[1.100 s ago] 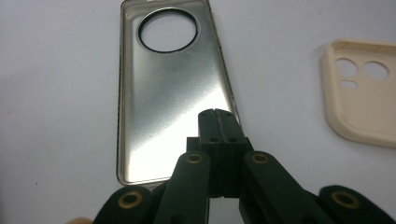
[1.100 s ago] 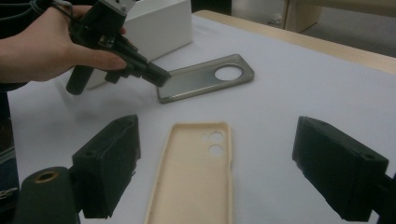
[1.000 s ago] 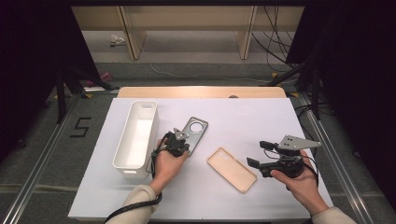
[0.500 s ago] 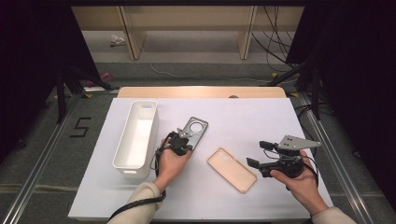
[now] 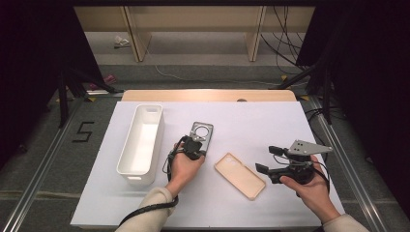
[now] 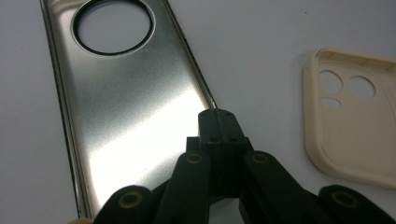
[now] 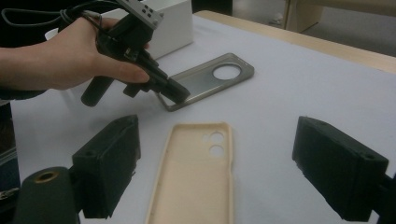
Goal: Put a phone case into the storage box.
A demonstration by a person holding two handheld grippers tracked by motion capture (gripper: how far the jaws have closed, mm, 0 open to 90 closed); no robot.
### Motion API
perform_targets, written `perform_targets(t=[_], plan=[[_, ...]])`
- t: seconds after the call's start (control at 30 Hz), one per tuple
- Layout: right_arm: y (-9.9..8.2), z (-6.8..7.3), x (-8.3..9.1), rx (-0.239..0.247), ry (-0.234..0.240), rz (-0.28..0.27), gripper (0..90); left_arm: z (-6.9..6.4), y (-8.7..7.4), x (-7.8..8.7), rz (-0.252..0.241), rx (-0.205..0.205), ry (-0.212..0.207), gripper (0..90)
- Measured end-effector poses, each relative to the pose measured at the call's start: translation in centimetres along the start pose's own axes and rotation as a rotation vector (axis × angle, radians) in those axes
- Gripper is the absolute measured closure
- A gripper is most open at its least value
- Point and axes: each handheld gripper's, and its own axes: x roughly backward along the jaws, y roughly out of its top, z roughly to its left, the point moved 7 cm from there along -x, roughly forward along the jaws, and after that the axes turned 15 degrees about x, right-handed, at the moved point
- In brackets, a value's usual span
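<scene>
1. Phone cases, two. One metal case [image 5: 201, 135] with a round cut-out lies flat near the middle of the tabletop [image 5: 251, 121]. One beige case [image 5: 240, 175] lies hollow side up, nearer the person and to the right, apart from the metal one.
2. Bin [image 5: 141, 144], one. White, long, open-topped; stands left of the metal case, with a gap between them.
3. Tools, two, one in each hand.
4. Left tool [image 5: 193, 147]: jaws closed tight together, tips resting at the near end of the metal case. In the left gripper view the closed tips [image 6: 219, 128] sit over the case's inner face [image 6: 121, 107], close to its side rim. Whether they pinch the rim or merely touch it cannot be told.
5. Left hand [image 5: 185, 166]: wrapped round the tool's handle, forearm coming in from the near edge, tool tilted forward and down.
6. Right tool [image 5: 266, 162]: jaws wide apart, holding nothing, just right of the beige case. In the right gripper view the beige case [image 7: 196, 182] lies between and beyond the two jaws.
7. Right hand [image 5: 309, 188]: grips from below and behind, tool held about level, pointing left.
</scene>
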Motion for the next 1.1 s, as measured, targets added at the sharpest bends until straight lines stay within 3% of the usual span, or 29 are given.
perform_targets(t=[0.43,0.57,0.67,0.9,1.1], plan=[[0.0,0.0,0.0,0.000,0.000,0.001,16.1,-0.8,0.4,-0.6,-0.003,0.002,-0.007,90.0],[0.0,0.0,0.0,-0.001,0.000,0.002,16.1,-0.9,0.4,-0.6,0.001,-0.036,0.011,90.0],[0.0,0.0,0.0,0.003,0.002,-0.001,16.1,-0.8,0.4,-0.6,-0.002,-0.019,0.000,90.0],[0.0,0.0,0.0,0.002,0.001,0.002,16.1,-0.8,0.4,-0.6,-0.008,-0.036,0.003,90.0],[0.0,0.0,0.1,0.000,0.000,0.002,16.1,-0.7,0.9,0.6,-0.038,-0.061,-0.001,88.2]])
